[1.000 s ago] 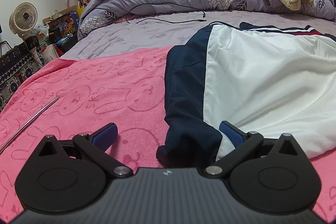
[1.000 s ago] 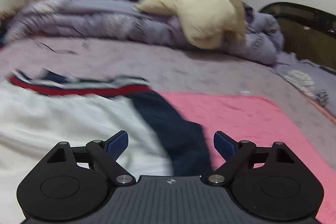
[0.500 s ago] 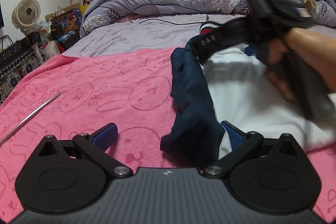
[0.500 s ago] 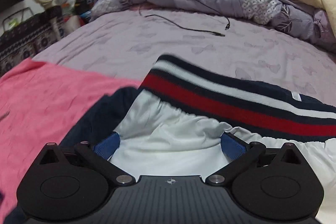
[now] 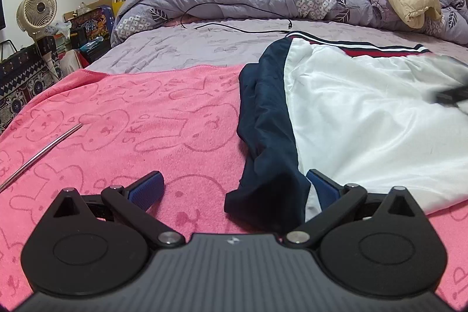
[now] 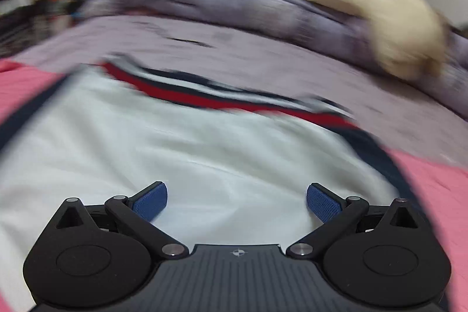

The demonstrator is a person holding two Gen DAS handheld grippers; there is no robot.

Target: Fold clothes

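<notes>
Covering the bed (image 5: 181, 48), a pink towel (image 5: 146, 122).

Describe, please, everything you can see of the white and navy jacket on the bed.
The jacket lies spread flat on the pink bunny towel, its far edge on the lilac sheet. Smooth white body, navy sleeve folded along its left side, ribbed hem striped red, white and navy. Neither open gripper grips it; the left gripper straddles the sleeve's end.

The left black two-finger claw (image 5: 234, 189) with blue ribbed pads is spread wide, level and low. The right black claw (image 6: 237, 199) with blue pads is likewise spread wide, nothing between its fingers; its view is motion-blurred.
</notes>
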